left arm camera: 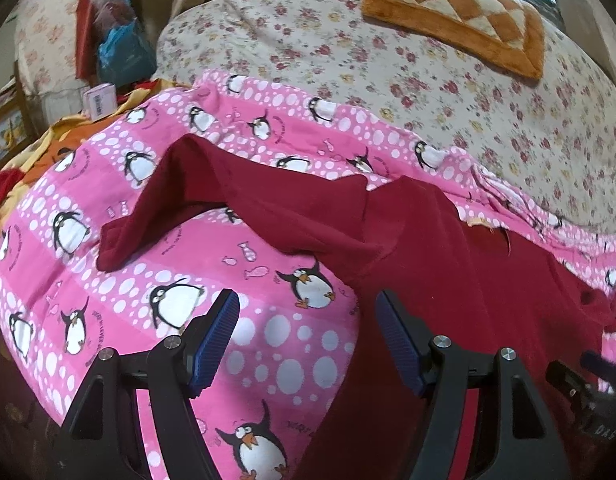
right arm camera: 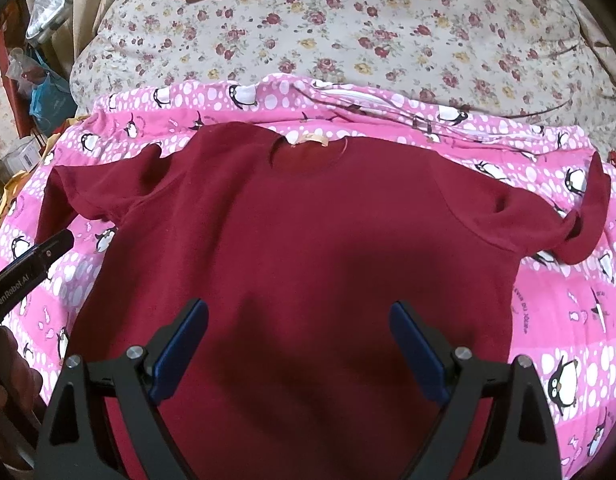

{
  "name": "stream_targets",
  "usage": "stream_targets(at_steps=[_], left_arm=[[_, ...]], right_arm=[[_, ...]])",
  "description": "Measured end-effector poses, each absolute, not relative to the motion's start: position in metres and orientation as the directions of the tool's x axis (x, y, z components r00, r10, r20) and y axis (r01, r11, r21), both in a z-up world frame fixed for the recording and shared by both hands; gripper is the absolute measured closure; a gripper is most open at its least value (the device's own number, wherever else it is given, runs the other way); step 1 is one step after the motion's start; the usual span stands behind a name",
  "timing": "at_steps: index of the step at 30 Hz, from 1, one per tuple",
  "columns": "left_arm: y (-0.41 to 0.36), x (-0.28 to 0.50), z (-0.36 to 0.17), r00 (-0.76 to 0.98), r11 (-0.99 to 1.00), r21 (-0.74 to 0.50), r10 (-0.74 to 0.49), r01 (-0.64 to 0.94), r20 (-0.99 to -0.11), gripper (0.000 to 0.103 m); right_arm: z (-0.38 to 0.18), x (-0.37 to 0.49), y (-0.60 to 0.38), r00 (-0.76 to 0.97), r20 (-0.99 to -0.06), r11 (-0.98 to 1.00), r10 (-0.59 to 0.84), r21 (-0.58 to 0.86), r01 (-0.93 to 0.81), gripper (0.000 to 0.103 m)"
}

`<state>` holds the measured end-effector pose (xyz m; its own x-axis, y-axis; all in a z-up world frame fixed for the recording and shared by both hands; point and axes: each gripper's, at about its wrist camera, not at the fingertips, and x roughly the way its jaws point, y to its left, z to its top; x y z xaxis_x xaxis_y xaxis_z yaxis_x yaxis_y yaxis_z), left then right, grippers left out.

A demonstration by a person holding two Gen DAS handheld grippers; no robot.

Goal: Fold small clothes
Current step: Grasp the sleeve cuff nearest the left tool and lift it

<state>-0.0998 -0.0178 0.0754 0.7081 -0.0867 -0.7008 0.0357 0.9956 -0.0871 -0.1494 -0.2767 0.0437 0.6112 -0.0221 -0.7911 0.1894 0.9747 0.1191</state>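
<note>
A dark red T-shirt point(right arm camera: 308, 240) lies spread flat on a pink penguin blanket point(right arm camera: 568, 320), collar away from me, both short sleeves out to the sides. My right gripper point(right arm camera: 299, 312) is open and empty, hovering over the shirt's middle. In the left wrist view my left gripper point(left arm camera: 308, 304) is open and empty over the blanket point(left arm camera: 187, 248) at the shirt's point(left arm camera: 448, 280) left edge, below the left sleeve point(left arm camera: 227, 196). The left gripper's body point(right arm camera: 27, 276) shows at the left edge of the right wrist view.
The blanket lies on a bed with a floral sheet point(right arm camera: 348, 28). An orange checkered cushion point(left arm camera: 460, 12) sits at the bed's far side. Bags and clutter point(left arm camera: 115, 36) stand beside the bed at the far left, with orange-yellow cloth point(left arm camera: 47, 148) at the blanket's left edge.
</note>
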Motion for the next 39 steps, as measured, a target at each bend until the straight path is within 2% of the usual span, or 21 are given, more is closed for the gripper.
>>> stream_targets(at_steps=[5,11,15,23,25,30,33,39], left_arm=[[0.006,-0.096,0.083,0.7,0.985,-0.171,-0.101,-0.031,-0.707,0.051],[0.042,-0.082,0.082,0.682,0.966,-0.205,-0.042,-0.16,-0.731,0.051],[0.059,-0.077,0.078,0.672,0.958,-0.184,0.013,-0.222,-0.741,0.051],[0.063,-0.077,0.077,0.668,0.959,-0.168,0.03,-0.23,-0.743,0.051],[0.068,-0.076,0.076,0.663,0.951,-0.203,0.003,-0.234,-0.749,0.051],[0.105,-0.071,0.064,0.637,0.839,-0.447,-0.166,-0.31,-0.753,0.051],[0.131,-0.066,0.057,0.646,0.744,-0.553,-0.219,-0.375,-0.731,0.051],[0.167,-0.048,0.041,0.651,0.574,-0.66,-0.268,-0.484,-0.711,0.051]], right_arm=[[0.041,-0.151,-0.278,0.6,-0.8,0.972,-0.001,0.14,0.188,0.009],[0.04,-0.153,-0.281,0.598,-0.802,0.967,0.015,0.163,0.195,0.009],[0.04,-0.152,-0.28,0.598,-0.801,0.968,0.02,0.165,0.188,0.009],[0.036,-0.151,-0.277,0.583,-0.812,0.97,0.029,0.163,0.179,0.008],[0.036,-0.151,-0.276,0.581,-0.814,0.971,0.03,0.161,0.175,0.008],[0.034,-0.152,-0.272,0.574,-0.818,0.975,0.039,0.158,0.159,0.008],[0.032,-0.152,-0.272,0.57,-0.82,0.974,0.044,0.162,0.159,0.008],[0.026,-0.15,-0.272,0.555,-0.829,0.972,0.061,0.176,0.156,0.008]])
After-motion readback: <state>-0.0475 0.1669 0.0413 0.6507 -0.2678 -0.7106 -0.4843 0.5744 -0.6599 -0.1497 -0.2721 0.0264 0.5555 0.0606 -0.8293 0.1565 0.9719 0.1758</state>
